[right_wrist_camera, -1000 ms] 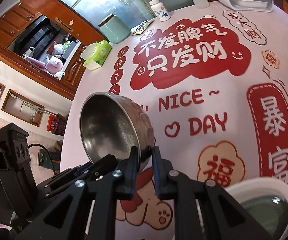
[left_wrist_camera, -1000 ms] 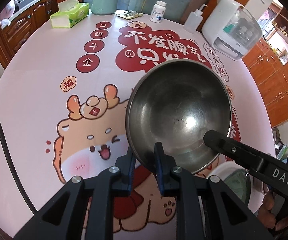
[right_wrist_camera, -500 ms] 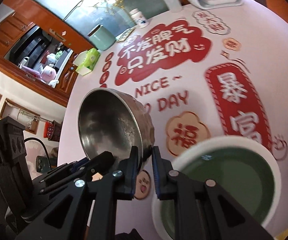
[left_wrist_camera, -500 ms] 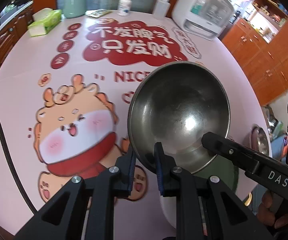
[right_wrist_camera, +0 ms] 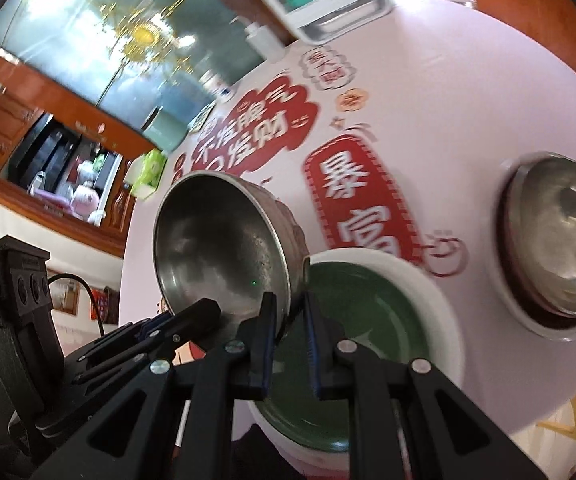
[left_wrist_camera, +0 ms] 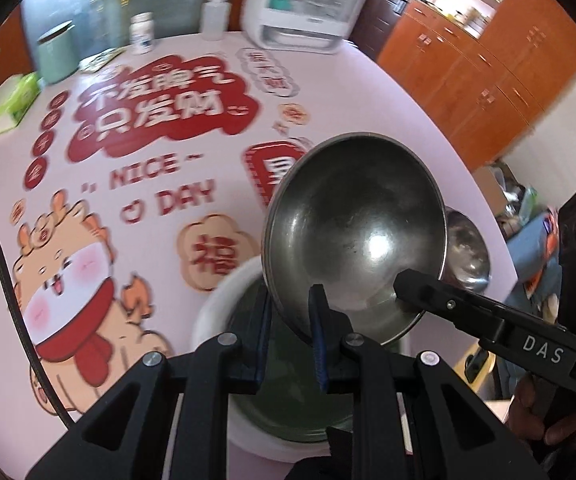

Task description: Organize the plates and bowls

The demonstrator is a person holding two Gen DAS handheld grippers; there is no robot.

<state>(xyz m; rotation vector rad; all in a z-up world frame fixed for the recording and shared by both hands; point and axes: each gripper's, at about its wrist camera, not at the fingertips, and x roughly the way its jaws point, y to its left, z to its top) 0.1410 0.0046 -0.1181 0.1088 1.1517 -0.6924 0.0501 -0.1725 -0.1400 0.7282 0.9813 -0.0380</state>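
Note:
A steel bowl (left_wrist_camera: 354, 232) (right_wrist_camera: 223, 244) hangs tilted in the air, gripped at its rim from two sides. My left gripper (left_wrist_camera: 290, 312) is shut on its near rim, and my right gripper (right_wrist_camera: 290, 316) is shut on the opposite rim. In the left wrist view the right gripper's fingers (left_wrist_camera: 440, 292) reach in from the lower right. Just below the bowl sits a white plate with a green centre (left_wrist_camera: 223, 312) (right_wrist_camera: 360, 304). A second steel bowl (right_wrist_camera: 560, 236) (left_wrist_camera: 468, 252) rests on a dark-rimmed dish further right.
The round table (left_wrist_camera: 27, 184) wears a pink printed cloth. At its far edge stand a white appliance (left_wrist_camera: 304, 4), a pump bottle (left_wrist_camera: 213, 16), a pill bottle (left_wrist_camera: 141, 34), a green canister (left_wrist_camera: 55, 56) and a tissue box (left_wrist_camera: 11, 104). Wooden cabinets (left_wrist_camera: 488, 60) lie beyond.
Both grippers have carried the steel bowl rightward across the table. The green-centred plate has come under it, and the second steel bowl has come into view.

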